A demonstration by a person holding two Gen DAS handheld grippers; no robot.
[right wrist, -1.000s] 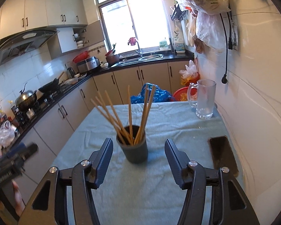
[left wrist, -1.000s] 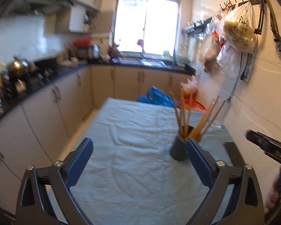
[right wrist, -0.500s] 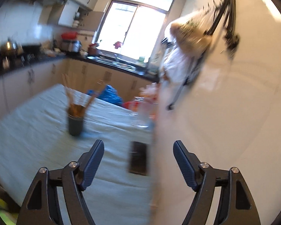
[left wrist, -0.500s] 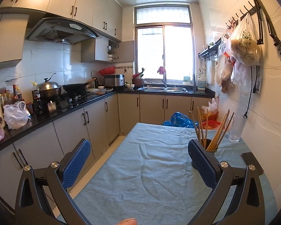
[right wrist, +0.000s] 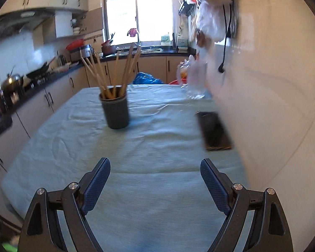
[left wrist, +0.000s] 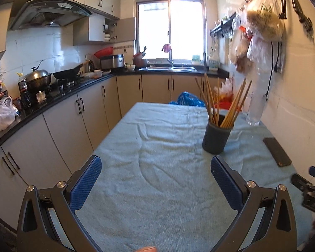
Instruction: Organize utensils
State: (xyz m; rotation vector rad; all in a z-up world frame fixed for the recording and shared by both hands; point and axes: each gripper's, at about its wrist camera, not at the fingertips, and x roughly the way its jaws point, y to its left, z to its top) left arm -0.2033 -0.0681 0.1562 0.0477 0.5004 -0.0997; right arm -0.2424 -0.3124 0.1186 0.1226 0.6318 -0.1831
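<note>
Ahead of both grippers, left (left wrist: 156,180) and right (right wrist: 155,181), sits the chopstick cup (right wrist: 115,112), untouched; right jaws just widened, both gaping empty, right pulled back.

Daylight floods in through the window (left wrist: 170,27), blown out white; the right wrist view smears, and edges bend darkly.

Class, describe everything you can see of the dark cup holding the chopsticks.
The dark cup is a plain, matte grey-black cylinder, open-topped, without a handle. It stands upright on the pale green cloth covering the table. Several long wooden chopsticks lean fanned against its rim. Neither gripper touches it.
</note>
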